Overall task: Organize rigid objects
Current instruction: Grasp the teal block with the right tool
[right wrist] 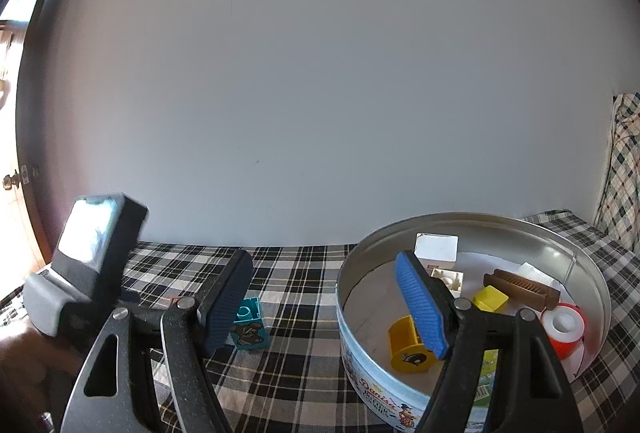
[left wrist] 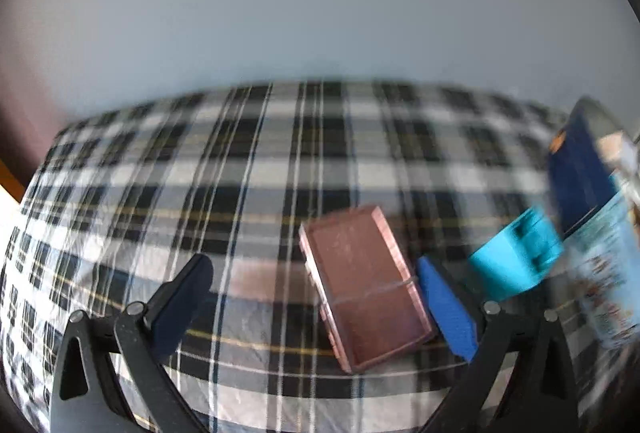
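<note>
The round biscuit tin (right wrist: 472, 373) is the biggest thing here and sits on the plaid-covered bench (right wrist: 304, 353), directly ahead of the right claw (right wrist: 324, 305), whose right finger hangs over its open mouth. That claw stands open and holds nothing. Inside the tin lie a white box, a brown comb-like piece, a yellow block, a yellow reel and a red-and-white tape roll.

Next in size is the pinkish-brown flat case (left wrist: 366, 285), lying between the fingers of the left claw (left wrist: 316, 301), close against the blue right pad. This claw is also wide open; neither pad presses on the case, though the blur makes the right-hand contact hard to judge.

The smallest loose piece is the teal toy brick (right wrist: 249, 323), just ahead of the right claw's left finger.

Risks, as I judge them: the case is thin and lies flat, so pads closing across it could skid over the top or drag the cloth up in a fold. The left claw is also near the tin and brick, so a hasty swing could knock either.

The right wrist view alone shows the tin's contents and the brick's bear picture; the left wrist view alone shows the case, and the tin's side wall (left wrist: 600, 273) from outside.
</note>
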{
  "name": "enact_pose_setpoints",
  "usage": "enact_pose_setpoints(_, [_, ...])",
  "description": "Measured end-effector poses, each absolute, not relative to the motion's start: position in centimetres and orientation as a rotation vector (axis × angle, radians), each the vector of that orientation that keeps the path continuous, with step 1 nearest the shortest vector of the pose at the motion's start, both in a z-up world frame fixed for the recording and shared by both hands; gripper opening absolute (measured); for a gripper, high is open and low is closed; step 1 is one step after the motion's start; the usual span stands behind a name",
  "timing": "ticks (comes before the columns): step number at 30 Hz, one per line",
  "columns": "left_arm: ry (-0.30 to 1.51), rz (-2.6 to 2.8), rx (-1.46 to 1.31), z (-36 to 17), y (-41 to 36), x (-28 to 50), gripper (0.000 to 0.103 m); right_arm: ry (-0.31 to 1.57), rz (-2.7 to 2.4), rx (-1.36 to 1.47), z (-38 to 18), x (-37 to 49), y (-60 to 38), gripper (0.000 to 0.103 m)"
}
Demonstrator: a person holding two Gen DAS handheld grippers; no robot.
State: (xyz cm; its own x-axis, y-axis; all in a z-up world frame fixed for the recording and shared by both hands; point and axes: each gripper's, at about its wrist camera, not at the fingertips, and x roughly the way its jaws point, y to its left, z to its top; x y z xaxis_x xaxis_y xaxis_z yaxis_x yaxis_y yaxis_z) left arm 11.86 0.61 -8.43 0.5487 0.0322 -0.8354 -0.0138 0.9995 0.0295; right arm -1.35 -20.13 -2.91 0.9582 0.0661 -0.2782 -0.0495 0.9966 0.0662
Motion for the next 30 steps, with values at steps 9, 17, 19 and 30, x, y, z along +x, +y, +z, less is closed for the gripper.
enact_pose_setpoints(9, [0.995, 0.050, -0.038, -8.3, 4.6, 10.4, 0.103, 0.322, 0.093, 0.020, -3.1, -0.6, -18.8, 0.076])
enact_pose_setpoints(17, [0.968, 0.017, -0.030, -8.4, 6.1, 8.0, 0.103, 0.486, 0.195, 0.017, -4.2, 2.4, -15.3, 0.076])
enact_pose_setpoints(19, [0.968, 0.012, -0.028, -8.3, 6.5, 7.7, 0.103, 0.537, 0.182, 0.000, -4.6, 3.4, -14.4, 0.076])
enact_pose_setpoints(30, [0.968, 0.036, -0.030, -8.0, 6.9, 6.1, 0.103, 0.782, 0.121, 0.030, -7.4, 8.5, -12.9, 0.075])
